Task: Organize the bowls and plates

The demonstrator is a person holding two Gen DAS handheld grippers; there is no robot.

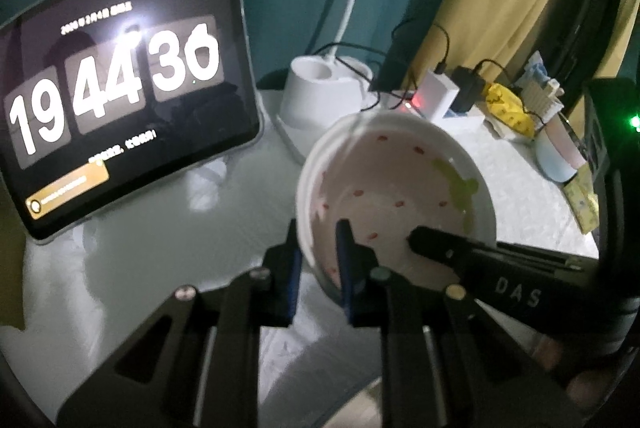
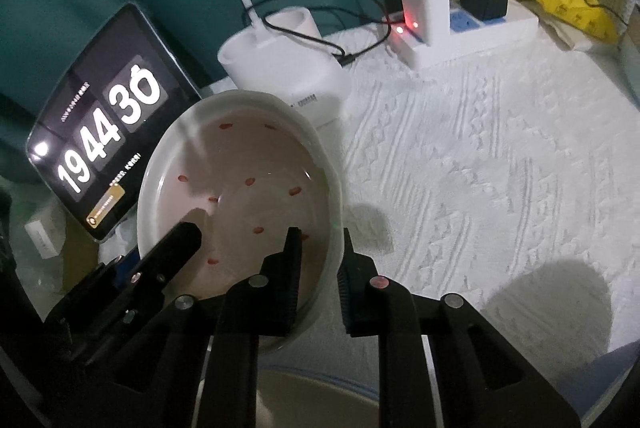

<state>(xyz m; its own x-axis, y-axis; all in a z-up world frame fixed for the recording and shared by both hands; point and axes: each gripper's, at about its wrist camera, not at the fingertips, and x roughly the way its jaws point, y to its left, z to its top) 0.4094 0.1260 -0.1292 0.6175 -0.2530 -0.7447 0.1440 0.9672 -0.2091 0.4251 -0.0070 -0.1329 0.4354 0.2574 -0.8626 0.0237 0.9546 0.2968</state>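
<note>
White textured cloth [image 2: 500,168] covers the table, with a tablet clock [image 1: 120,100] propped at the back left. We hold one pink-spotted bowl [image 2: 240,196] by opposite sides: the left gripper [image 1: 320,268] pinches its left rim, the right gripper [image 2: 320,268] its right rim, one finger inside and one outside each wall. We judge slip the main risk: glazed rim, narrow pads. Unequal lifting would tilt the bowl. Pulling the hands apart could free one side and drop it onto the plate [image 2: 320,400] beneath.
</note>
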